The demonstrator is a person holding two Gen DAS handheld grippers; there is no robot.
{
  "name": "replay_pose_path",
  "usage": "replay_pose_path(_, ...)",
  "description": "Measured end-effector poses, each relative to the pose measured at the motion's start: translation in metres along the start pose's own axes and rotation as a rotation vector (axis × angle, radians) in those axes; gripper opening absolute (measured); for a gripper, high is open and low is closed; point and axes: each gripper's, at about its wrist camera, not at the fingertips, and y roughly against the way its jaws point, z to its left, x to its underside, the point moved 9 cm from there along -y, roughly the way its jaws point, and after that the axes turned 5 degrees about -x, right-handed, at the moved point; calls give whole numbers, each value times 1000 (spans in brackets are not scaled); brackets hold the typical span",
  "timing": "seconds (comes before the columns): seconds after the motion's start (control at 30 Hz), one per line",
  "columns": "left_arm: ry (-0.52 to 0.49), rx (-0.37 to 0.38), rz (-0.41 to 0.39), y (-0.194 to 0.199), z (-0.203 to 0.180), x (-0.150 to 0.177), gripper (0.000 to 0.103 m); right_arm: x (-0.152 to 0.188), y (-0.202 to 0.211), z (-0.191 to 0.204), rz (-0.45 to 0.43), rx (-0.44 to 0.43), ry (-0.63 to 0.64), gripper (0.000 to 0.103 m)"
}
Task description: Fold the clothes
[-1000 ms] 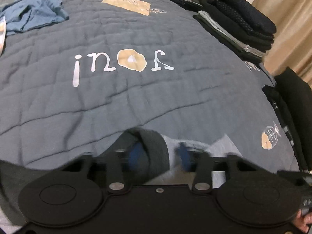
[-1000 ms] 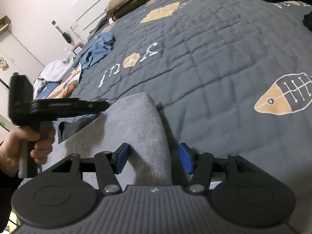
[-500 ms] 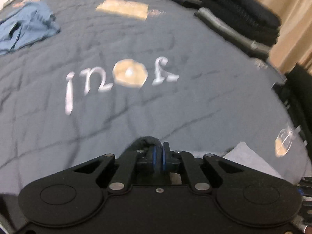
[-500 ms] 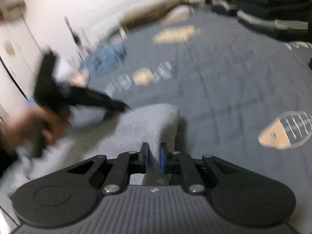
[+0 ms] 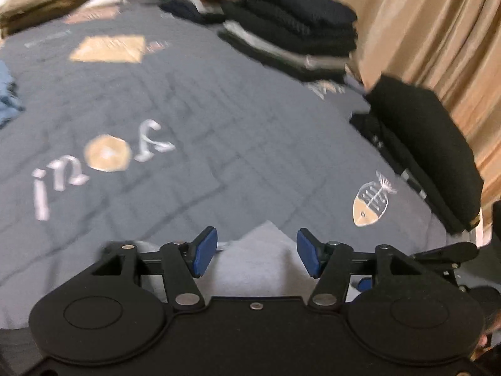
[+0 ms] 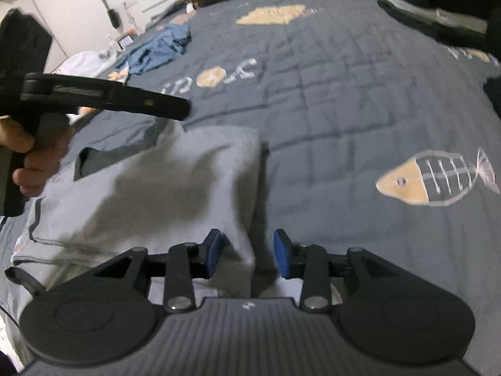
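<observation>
1. Broadly, ahead of both my tools spreads the quilted grey bedspread (image 5: 238,119), soft and stitched in squares, printed with pale letters and a tan fish (image 6: 435,178).
2. Far ahead and to the right of my left gripper (image 5: 256,252) stand stacks of folded dark clothes (image 5: 294,37), flat and squared, so I judge part of the folding is done; a crumpled blue garment (image 6: 159,50) far ahead-left of my right gripper (image 6: 247,257) looks left to fold.
3. The light grey garment (image 6: 175,181), fleecy and matte with a dark trim, lies spread just below and ahead of both tools, one edge doubled over; whether its fold is finished I cannot tell.
4. My left gripper's blue pads stand wide apart, holding nothing, above a pointed corner of that garment.
5. My right gripper's pads are parted too, astride its right edge without clamping it.
</observation>
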Motion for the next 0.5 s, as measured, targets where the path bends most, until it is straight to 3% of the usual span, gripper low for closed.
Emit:
replay_pose_path(0.17, 11, 18, 90, -42, -10, 6, 56, 6, 0, -1, 23, -53, -26, 36)
replay_pose_path(0.23, 19, 41, 122, -51, -11, 11, 44, 7, 2, 0, 23, -76, -28, 36)
replay_pose_path(0.27, 21, 55, 124, -52, -11, 14, 24, 8, 2, -1, 16, -85, -33, 33)
replay_pose_path(0.3, 18, 58, 120, -52, -11, 17, 15, 10, 0, -2, 14, -87, -45, 28)
replay_pose_path(0.33, 22, 56, 105, -50, -9, 17, 13, 11, -2, -3, 9, -89, -57, 14)
replay_pose_path(0.37, 39, 55, 72, -46, -5, 14, 10, 10, -4, -2, -5, -91, -63, 8)
replay_pose_path(0.43, 81, 53, -37, -33, 3, 1, 9, 3, 2, 2, -75, -83, -53, 6)
replay_pose_path(0.5, 88, 36, -66, -27, 6, 0, 8, -10, 14, 4, -171, -81, -38, 5)
